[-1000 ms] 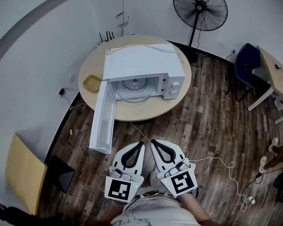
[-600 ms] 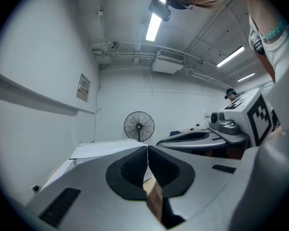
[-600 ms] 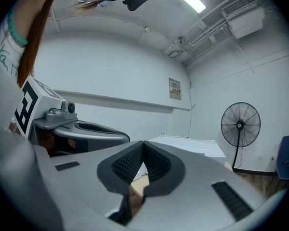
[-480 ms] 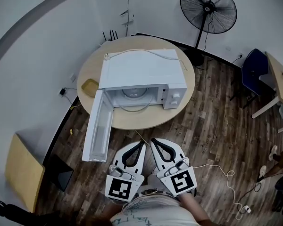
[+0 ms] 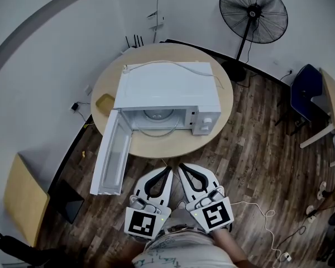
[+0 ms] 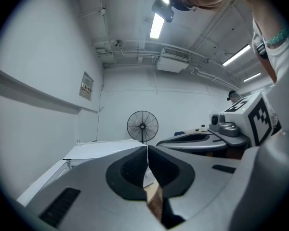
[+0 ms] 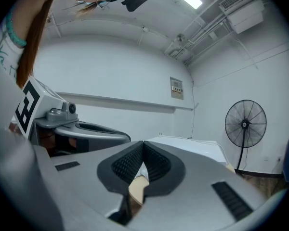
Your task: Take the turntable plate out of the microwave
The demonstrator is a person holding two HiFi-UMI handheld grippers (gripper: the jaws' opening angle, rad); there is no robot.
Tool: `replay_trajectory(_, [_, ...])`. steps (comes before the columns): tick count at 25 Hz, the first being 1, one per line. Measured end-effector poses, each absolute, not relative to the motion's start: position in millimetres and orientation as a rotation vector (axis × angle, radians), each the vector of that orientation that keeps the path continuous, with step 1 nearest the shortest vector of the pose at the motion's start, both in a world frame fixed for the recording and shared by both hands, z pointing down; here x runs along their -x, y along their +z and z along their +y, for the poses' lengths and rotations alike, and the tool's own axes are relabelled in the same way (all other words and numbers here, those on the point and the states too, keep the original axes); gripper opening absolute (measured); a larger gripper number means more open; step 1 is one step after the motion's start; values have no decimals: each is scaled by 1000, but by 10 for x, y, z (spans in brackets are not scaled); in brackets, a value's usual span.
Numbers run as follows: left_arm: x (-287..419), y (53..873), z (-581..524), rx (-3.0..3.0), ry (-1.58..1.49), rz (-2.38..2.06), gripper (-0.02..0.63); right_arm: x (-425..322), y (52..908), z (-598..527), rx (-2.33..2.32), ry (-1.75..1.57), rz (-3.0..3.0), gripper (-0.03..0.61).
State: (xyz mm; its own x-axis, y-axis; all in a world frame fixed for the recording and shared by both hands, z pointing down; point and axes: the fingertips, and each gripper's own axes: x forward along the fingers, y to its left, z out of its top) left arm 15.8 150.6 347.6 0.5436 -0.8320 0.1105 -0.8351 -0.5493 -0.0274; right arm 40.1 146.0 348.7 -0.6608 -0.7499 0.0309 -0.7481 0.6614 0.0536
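A white microwave [image 5: 167, 91] stands on a round wooden table [image 5: 209, 144], its door [image 5: 110, 152] swung open toward the lower left. Inside the cavity lies the glass turntable plate [image 5: 156, 115], partly hidden by the top panel. My left gripper [image 5: 168, 170] and right gripper [image 5: 180, 167] are held side by side just short of the table's near edge, both shut with nothing between the jaws. In the left gripper view the left gripper [image 6: 147, 148] points over the microwave's white top [image 6: 103, 149]. In the right gripper view the right gripper [image 7: 143, 142] does the same.
A standing fan [image 5: 253, 13] is behind the table at the right. A yellow sponge-like pad [image 5: 105, 101] lies on the table left of the microwave. A white cable [image 5: 257, 208] trails on the wooden floor. A wooden board [image 5: 23, 202] leans at lower left; a blue chair [image 5: 307, 91] is at right.
The table and microwave have come nearer in the head view; both grippers, still shut and side by side, now reach nearly to the table's edge.
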Motion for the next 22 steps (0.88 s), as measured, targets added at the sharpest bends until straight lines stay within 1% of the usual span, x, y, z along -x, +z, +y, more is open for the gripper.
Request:
replay_trajectory(12, [-17,3459,1283,-2677,184,-1552,15,-340,3479,1232,-1257,-42,-2841,-9])
replay_trajectory(22, [207,3429,646,-2732,146,-1477,15,-137,3513,627,-1341,-48,-2796,-9])
